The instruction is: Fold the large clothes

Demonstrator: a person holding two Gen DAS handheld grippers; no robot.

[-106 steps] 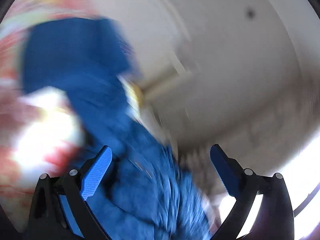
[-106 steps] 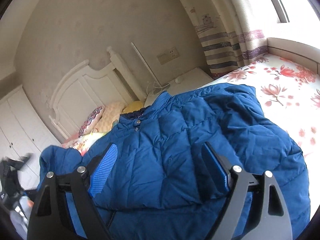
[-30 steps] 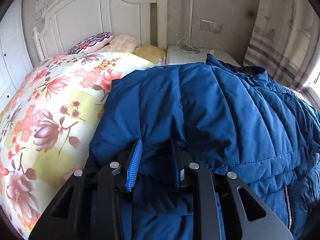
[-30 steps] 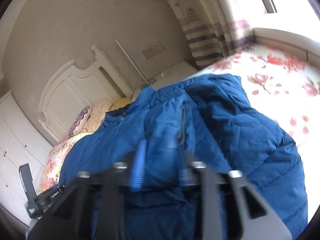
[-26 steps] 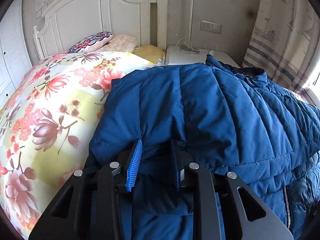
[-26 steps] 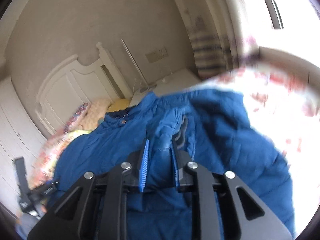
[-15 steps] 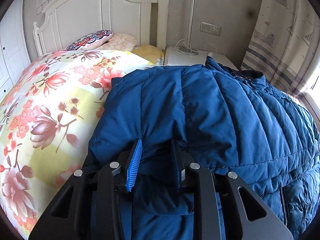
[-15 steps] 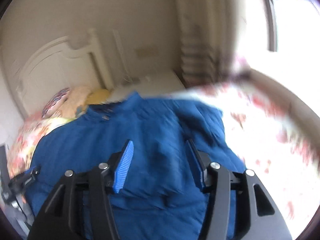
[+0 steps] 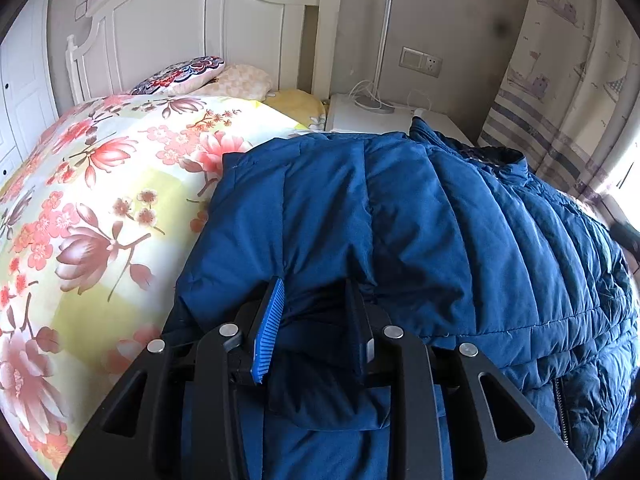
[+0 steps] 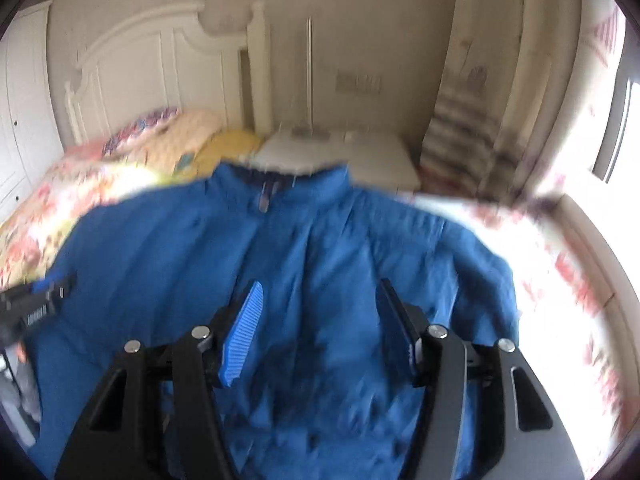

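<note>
A blue quilted jacket [image 9: 420, 216] lies spread across the bed [image 9: 92, 208], covering the floral quilt from the centre of the left wrist view out toward four o'clock. Its collar points toward one o'clock, near the white nightstand [image 9: 372, 120]. One side of the jacket is folded over onto the body, its edge running from eleven o'clock down to the middle.

The left tongs [image 9: 314, 320] sit at six o'clock in their own view, clamped on a fold of the jacket's fabric; the jaws are easing apart, yet the cloth is pinched between the blue ribbed pad and the black one, with a flap of fabric bulging out below them.

In the blurred right wrist view the jacket [image 10: 304, 248] fills the centre, collar at twelve o'clock. The right tongs [image 10: 320, 320] stand well apart and are widening, hovering above the jacket with nothing gripped between them. The left tongs' black body [image 10: 32, 312] shows at nine o'clock on the jacket's edge.

Pillows [image 9: 200, 76] lie against the white headboard [image 9: 192, 24] at eleven o'clock, and a striped curtain [image 9: 560, 92] hangs at two o'clock.
</note>
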